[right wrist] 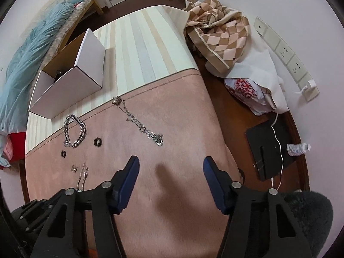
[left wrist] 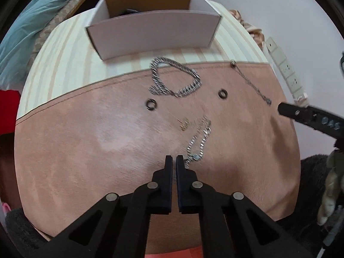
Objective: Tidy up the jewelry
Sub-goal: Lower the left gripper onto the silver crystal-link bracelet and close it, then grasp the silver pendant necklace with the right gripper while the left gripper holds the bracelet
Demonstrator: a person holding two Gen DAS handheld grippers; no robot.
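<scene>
Jewelry lies on a pink cloth [left wrist: 86, 139]. A thick silver chain [left wrist: 172, 77] lies in a loop near the white open box [left wrist: 154, 32]. Two dark rings [left wrist: 151, 104] [left wrist: 222, 93] lie below it. A thin chain with a pendant [left wrist: 251, 81] lies at the right. A small gold piece [left wrist: 185, 124] and a fine silver chain [left wrist: 198, 142] lie just ahead of my left gripper [left wrist: 174, 158], which is shut and empty beside that chain. My right gripper [right wrist: 169, 161] is open and empty above the cloth, nearest the thin chain [right wrist: 139, 122]. The box [right wrist: 64, 86] holds a dark item.
The cloth covers a striped surface [right wrist: 146, 43]. A checked blanket [right wrist: 217, 28], a white bag [right wrist: 258, 86], a black board [right wrist: 268, 146] and a bottle [right wrist: 298, 148] lie on the floor at the right. A blue quilt [right wrist: 32, 60] lies at the left.
</scene>
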